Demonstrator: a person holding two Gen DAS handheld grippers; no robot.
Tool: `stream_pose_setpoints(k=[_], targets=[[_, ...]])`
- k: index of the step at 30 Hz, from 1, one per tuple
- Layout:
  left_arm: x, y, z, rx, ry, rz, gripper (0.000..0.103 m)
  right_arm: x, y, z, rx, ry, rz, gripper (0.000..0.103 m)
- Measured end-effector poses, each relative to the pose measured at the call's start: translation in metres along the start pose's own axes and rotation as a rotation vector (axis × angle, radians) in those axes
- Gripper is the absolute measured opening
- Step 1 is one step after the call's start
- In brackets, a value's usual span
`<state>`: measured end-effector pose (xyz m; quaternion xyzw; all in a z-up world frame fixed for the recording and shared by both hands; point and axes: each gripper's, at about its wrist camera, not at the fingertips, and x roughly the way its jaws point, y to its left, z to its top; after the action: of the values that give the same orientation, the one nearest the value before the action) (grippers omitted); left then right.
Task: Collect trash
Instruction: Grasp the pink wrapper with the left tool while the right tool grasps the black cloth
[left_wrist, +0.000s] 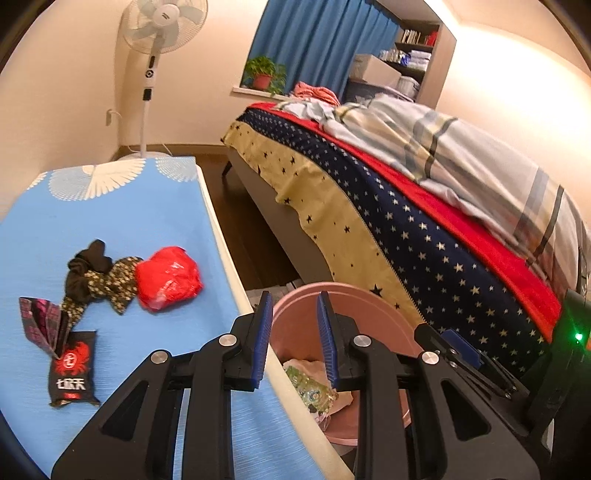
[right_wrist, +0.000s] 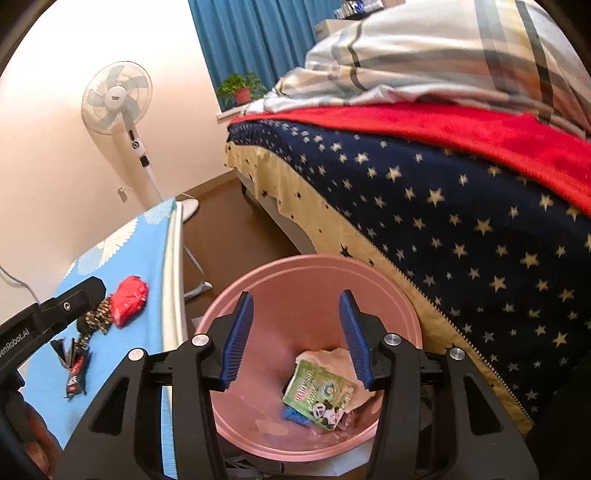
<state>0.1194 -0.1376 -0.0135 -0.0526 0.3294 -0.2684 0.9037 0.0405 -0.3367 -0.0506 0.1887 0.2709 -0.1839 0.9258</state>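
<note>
Both tongs hang spread with nothing between their blue pads. The right tongs (right_wrist: 297, 338) are poised above the mouth of one pink bin (right_wrist: 314, 275) on the floor; the left tongs (left_wrist: 293, 338) sit over the tabletop's edge, with the bin's rim behind them.

In the bin lie one green packet with a panda (right_wrist: 321, 397), one pale crumpled piece (right_wrist: 325, 356) under it, and one small blue scrap (right_wrist: 293, 413); further bits are too unclear to count.

Four pieces of trash lie on the blue-covered tabletop (left_wrist: 122, 218), left of the bin: one red crumpled bag (left_wrist: 168, 278), one dark patterned scrap (left_wrist: 99, 278) touching it, one pink-and-black folded wrapper (left_wrist: 42, 325), and one black-and-red packet (left_wrist: 72, 373) nearest the camera.

Beyond stand one bed (right_wrist: 443, 206) with a starred blanket just beside the bin, one standing fan (left_wrist: 155, 40), and one potted plant (left_wrist: 264, 74) on the sill.
</note>
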Motion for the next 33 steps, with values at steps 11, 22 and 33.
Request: stream_pose_setpoints(k=[11, 22, 33], targets=[[-0.051, 0.044, 0.008, -0.087, -0.098, 0.147, 0.025, -0.028, 0.058, 0.042, -0.133, -0.046, 0.168, 0.049], [-0.102, 0.127, -0.016, -0.351, -0.184, 0.424, 0.025, -0.018, 0.152, 0.112, -0.244, 0.017, 0.477, 0.044], [-0.087, 0.171, -0.043, -0.429, -0.148, 0.536, 0.025, 0.050, 0.200, 0.051, -0.346, 0.139, 0.601, 0.028]])
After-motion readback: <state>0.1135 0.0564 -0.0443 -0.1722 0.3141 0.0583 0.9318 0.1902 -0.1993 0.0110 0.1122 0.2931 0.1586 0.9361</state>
